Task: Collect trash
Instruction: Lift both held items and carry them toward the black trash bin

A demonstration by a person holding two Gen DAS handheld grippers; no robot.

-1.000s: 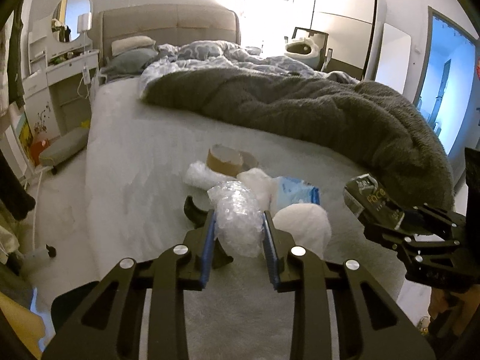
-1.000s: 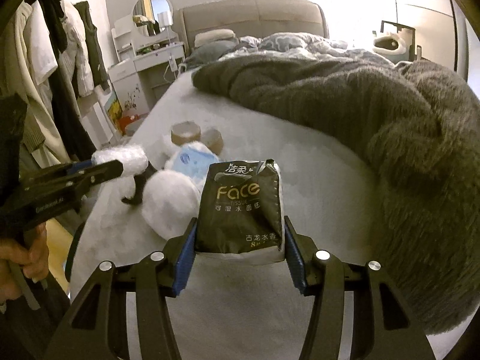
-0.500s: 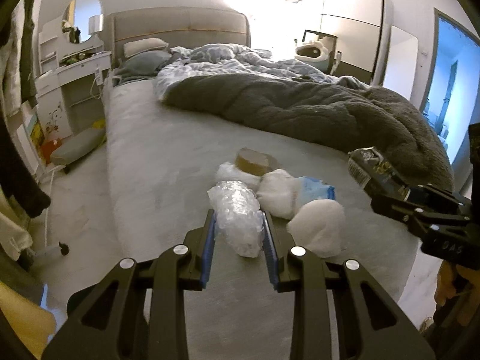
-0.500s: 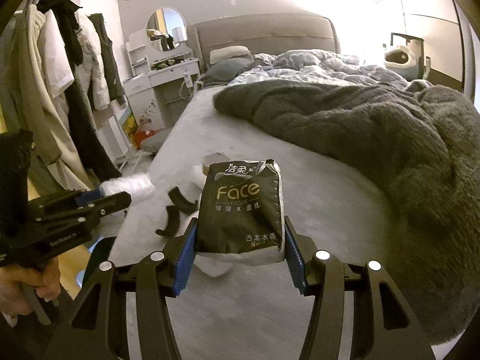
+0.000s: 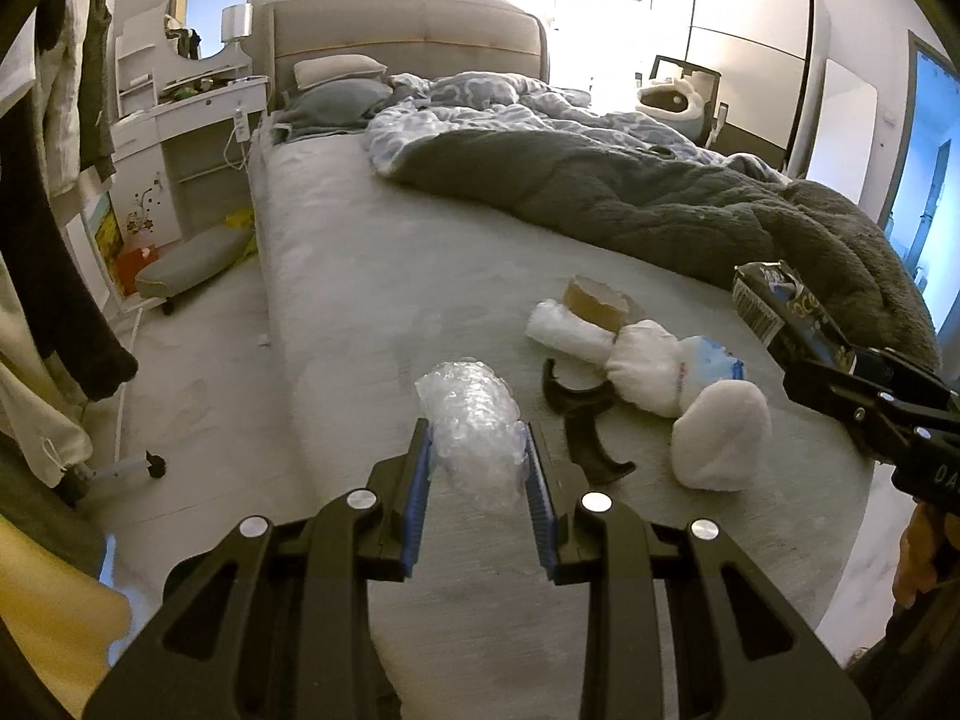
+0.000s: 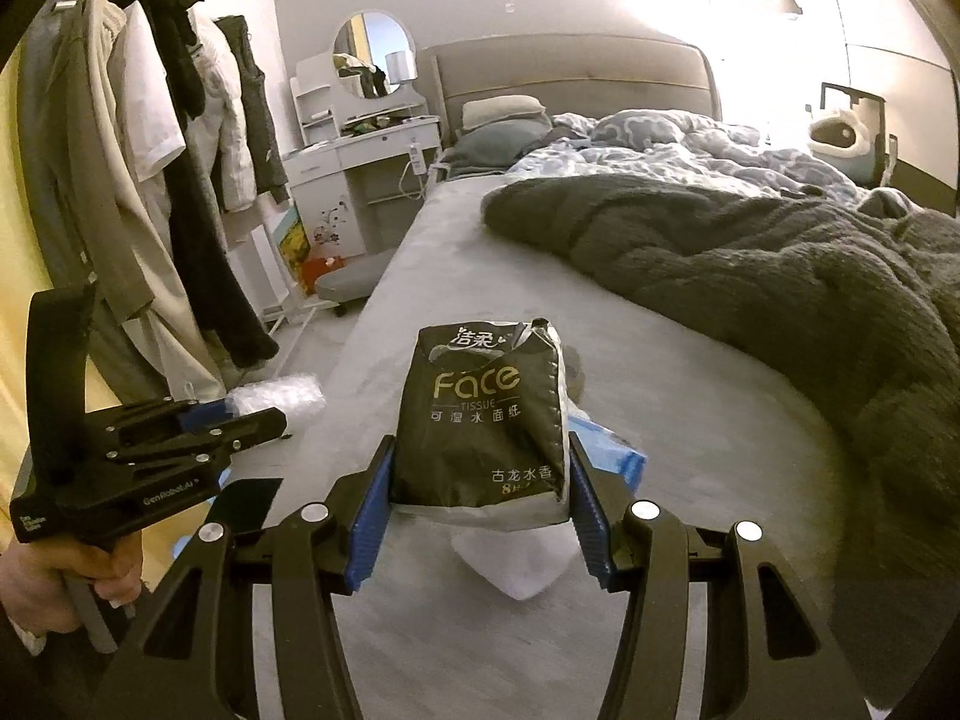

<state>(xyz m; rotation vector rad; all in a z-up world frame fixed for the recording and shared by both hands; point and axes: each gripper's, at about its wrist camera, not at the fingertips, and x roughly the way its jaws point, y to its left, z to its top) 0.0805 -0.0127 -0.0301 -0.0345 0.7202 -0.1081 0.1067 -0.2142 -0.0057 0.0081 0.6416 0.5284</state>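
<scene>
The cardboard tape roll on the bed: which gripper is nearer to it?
Right, by a small margin. The right gripper, shut on the tissue pack, hangs beside the cardboard tape roll; the left gripper, gripping bubble wrap, sits nearer the camera.

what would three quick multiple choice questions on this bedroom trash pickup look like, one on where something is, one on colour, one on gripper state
1. Where does the cardboard tape roll lie?
A. on the bed, among the white wads
B. on the floor by the stool
C. on the dressing table

2. What colour is the tissue pack that is printed "Face"?
A. bright red
B. dark, nearly black, with gold lettering
C. plain white

3. What is the left gripper doing?
A. open over bare sheet
B. clamped on the bubble wrap
C. clamped on a pillow

Answers:
1 A, the roll sits on the grey sheet against a white wad.
2 B, the right wrist view shows a dark wrapper with gold print, held in the right gripper.
3 B, both blue pads press the sides of the clear bubble wrap.
</scene>
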